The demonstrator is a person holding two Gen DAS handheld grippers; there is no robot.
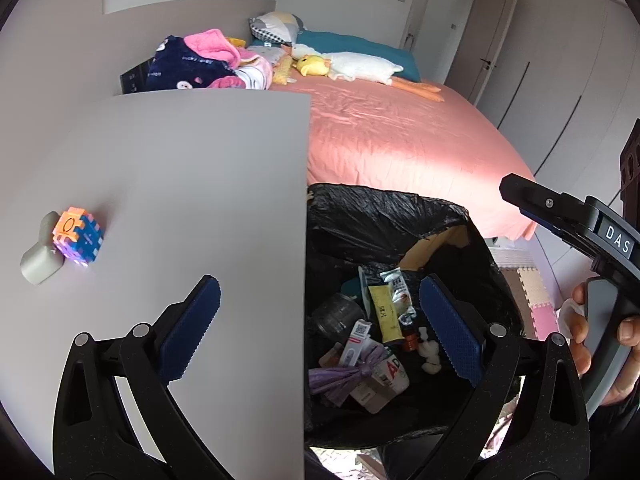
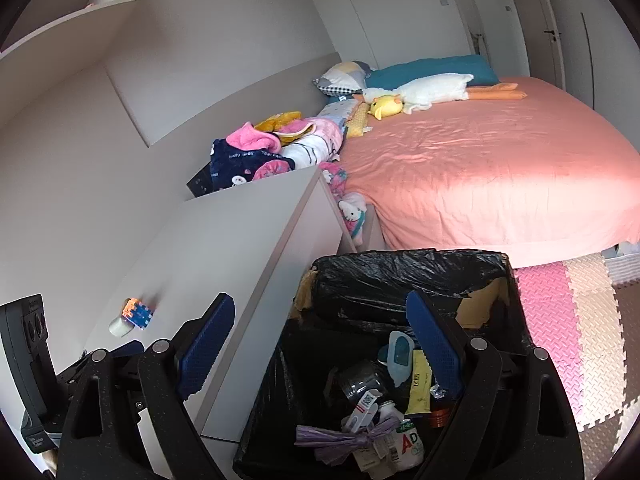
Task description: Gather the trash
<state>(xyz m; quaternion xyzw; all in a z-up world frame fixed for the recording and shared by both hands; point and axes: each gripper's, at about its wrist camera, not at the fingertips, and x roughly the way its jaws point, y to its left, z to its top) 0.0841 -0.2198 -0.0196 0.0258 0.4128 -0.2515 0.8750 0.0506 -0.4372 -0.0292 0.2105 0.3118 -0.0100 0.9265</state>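
A trash bin lined with a black bag (image 1: 384, 216) (image 2: 400, 276) stands beside the grey table (image 1: 180, 184) (image 2: 228, 236). Inside lie a purple knotted bag (image 1: 344, 376) (image 2: 344, 440), a yellow packet (image 1: 386, 312) (image 2: 419, 390), a white bottle (image 2: 404, 444), a small box (image 1: 356, 338) (image 2: 366, 406) and a dark jar (image 1: 338, 314). My left gripper (image 1: 320, 326) is open and empty, straddling the table edge and the bin. My right gripper (image 2: 320, 344) is open and empty above the bin; its side shows at the right of the left wrist view (image 1: 568, 220).
A colourful puzzle cube (image 1: 78, 236) (image 2: 138, 312) and a grey object (image 1: 40, 260) sit on the table. A bed with a pink sheet (image 1: 400, 140) (image 2: 500, 168), plush toys and clothes lies behind. Foam floor mats (image 2: 572, 328) are to the right.
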